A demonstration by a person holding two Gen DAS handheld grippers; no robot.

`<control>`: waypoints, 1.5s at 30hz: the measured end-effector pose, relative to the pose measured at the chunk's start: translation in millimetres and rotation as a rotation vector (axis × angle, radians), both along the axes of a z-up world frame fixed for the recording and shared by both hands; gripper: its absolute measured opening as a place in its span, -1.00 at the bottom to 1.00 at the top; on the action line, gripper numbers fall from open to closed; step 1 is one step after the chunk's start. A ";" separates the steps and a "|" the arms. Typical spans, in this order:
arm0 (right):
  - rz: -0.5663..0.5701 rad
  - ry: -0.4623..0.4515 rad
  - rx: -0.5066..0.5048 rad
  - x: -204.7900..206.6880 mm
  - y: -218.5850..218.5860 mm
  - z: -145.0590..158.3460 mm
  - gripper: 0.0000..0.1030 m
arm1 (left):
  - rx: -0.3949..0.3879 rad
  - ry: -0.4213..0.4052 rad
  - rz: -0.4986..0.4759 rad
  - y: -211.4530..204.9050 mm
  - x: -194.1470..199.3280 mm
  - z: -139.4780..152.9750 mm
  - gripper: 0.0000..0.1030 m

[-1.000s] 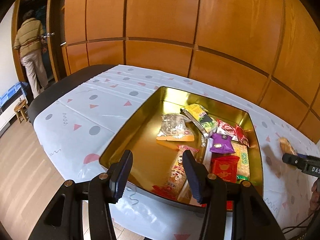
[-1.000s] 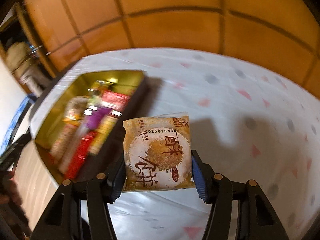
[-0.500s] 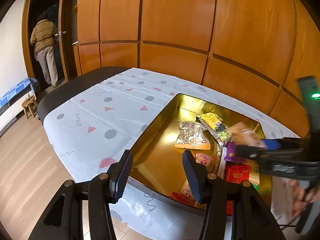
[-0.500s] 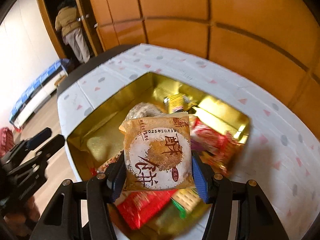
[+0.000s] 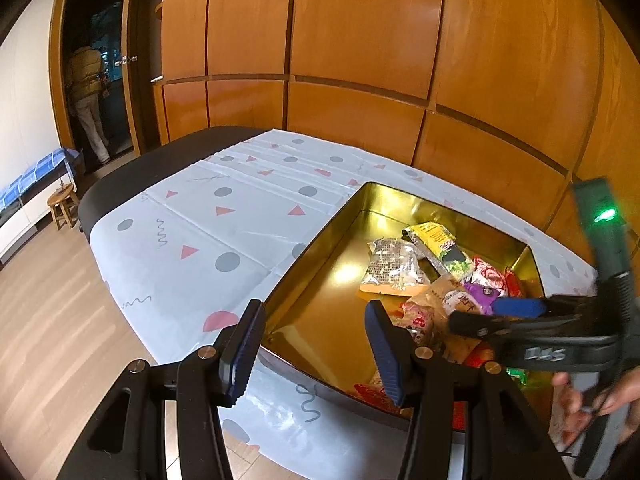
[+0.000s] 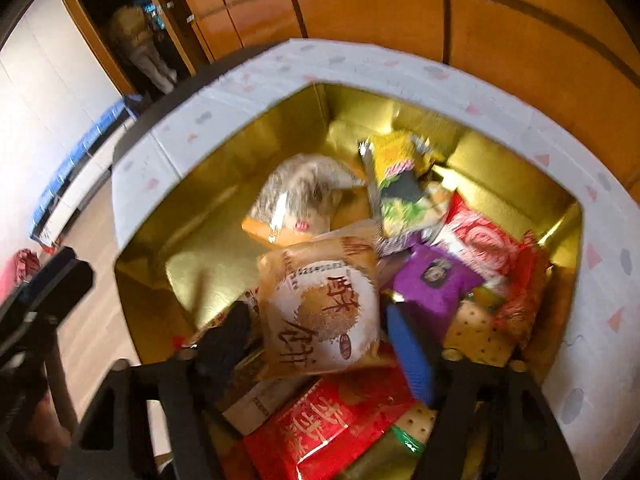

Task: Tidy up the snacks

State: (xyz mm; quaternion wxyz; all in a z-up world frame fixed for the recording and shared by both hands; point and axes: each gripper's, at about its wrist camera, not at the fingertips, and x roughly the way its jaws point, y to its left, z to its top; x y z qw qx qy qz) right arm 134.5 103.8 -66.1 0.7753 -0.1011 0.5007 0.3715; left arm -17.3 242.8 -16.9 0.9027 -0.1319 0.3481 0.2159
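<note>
Since a second ago we have carried the tan pastry packet (image 6: 320,308) from above the patterned cloth to over the gold tin (image 6: 208,200), and the right tool (image 6: 320,340) has just been spreading its jaws. The packet now sits tilted between them, a gap showing beside the blue pad, so the jaws stand wide and press on nothing (the frame is blurred, yet the gap reads clearly). The packet lies over the heap of snacks in the tin: a purple packet (image 6: 434,280) just to its right, a red packet (image 6: 332,424) below it, a silver-and-orange packet (image 6: 296,204) behind it, a yellow-green one (image 6: 400,176) further back.

Our left tool (image 5: 316,344) hangs at the tin's near rim (image 5: 316,236), jaws about half apart with nothing between them. The tin rests on the cloth-covered surface (image 5: 224,224). A person (image 5: 88,96) stands in the far doorway beside the wooden wall panels (image 5: 360,40).
</note>
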 end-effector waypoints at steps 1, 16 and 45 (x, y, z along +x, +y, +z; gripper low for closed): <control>0.002 -0.001 0.009 -1.1 -4.3 3.8 0.52 | -0.003 0.003 0.001 0.8 0.0 -0.6 0.02; -0.002 -0.014 -0.055 -12.9 -7.7 -6.0 -0.41 | 0.002 0.005 -0.012 -3.2 0.5 2.2 0.02; -0.325 -0.293 0.029 -90.3 -111.8 47.2 0.35 | 0.068 -0.038 -0.094 -73.3 -6.4 22.3 0.18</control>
